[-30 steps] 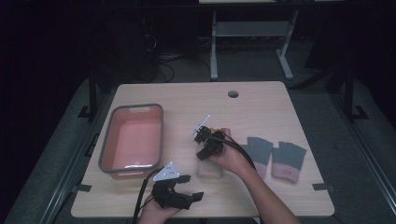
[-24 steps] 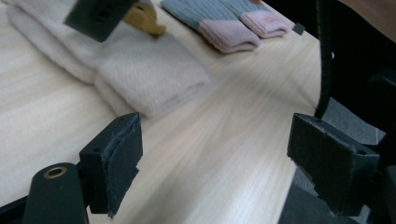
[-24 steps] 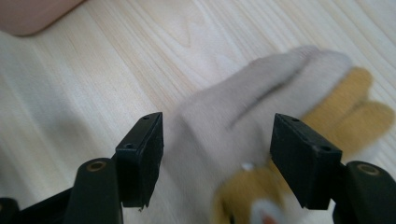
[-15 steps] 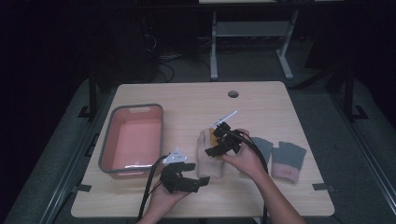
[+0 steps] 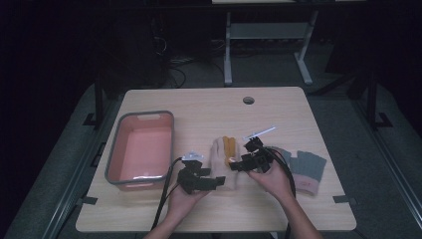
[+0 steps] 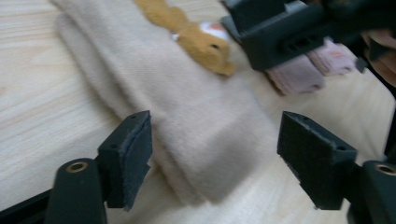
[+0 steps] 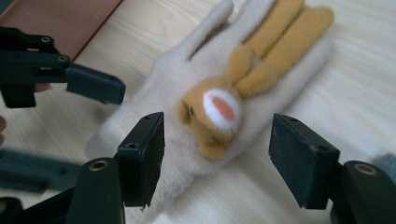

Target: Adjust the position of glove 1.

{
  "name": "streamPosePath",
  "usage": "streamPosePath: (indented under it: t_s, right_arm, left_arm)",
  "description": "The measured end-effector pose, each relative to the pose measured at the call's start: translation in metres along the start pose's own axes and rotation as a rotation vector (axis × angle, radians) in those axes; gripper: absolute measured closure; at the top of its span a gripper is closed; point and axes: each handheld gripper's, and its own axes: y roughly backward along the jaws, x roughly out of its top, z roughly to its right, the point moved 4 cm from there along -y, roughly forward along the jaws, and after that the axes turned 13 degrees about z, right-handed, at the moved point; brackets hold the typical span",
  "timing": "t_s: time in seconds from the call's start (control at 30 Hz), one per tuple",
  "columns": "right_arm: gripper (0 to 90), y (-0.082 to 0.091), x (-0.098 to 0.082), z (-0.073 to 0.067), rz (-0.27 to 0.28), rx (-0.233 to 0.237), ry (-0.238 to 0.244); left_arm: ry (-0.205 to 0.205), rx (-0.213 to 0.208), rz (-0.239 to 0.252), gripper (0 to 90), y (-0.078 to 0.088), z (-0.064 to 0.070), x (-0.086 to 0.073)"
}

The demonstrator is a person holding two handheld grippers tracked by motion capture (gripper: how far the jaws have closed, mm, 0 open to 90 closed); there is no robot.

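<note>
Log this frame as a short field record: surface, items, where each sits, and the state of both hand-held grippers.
surface: wooden table
bin: pink bin, grey rim, left side of the table, nothing visible in it
glove: beige glove with orange rabbit face, flat at table centre
other items: grey and pink gloves, right side of the table
left hand-held gripper: open, jaws either side of the beige glove's cuff end
right hand-held gripper: open, aimed at the rabbit face
held: nothing

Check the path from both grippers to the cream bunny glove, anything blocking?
Nothing visible. The left gripper has its jaws open over the cuff end of the cream glove, and the right gripper is open over its bunny face. Bare table lies around it.
</note>
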Motion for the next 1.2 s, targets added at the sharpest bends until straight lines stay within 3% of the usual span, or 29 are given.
streamPosePath:
  t_s: [0.17,0.33,0.7,0.77,0.93,1.07,1.2]
  right_arm:
    - [38.1,-0.003,-0.009,0.005,0.011,0.018,-0.048]
    - [38.3,-0.007,-0.016,0.008,0.011,0.029,-0.104]
    - [39.5,-0.024,-0.026,0.011,0.016,0.058,-0.234]
    - [41.8,-0.024,-0.028,0.012,0.030,0.061,-0.266]
    - [47.4,-0.026,-0.029,0.010,0.042,0.053,-0.278]
    - [54.8,-0.029,-0.030,0.008,0.057,0.056,-0.311]
    - [64.4,-0.033,-0.030,0.005,0.062,0.049,-0.312]
  left_arm:
    - [0.036,0.024,-0.040,35.0,-0.006,-0.006,-0.002]
    - [0.038,0.038,-0.077,39.1,-0.011,-0.009,-0.005]
    - [0.059,0.028,-0.110,53.8,-0.013,-0.012,-0.007]
    - [0.062,0.022,-0.112,55.1,-0.013,-0.013,-0.007]
    - [0.076,0.009,-0.120,56.6,-0.015,-0.014,-0.006]
    - [0.089,-0.001,-0.124,58.7,-0.016,-0.015,-0.006]
    - [0.088,-0.006,-0.125,60.9,-0.017,-0.015,-0.006]
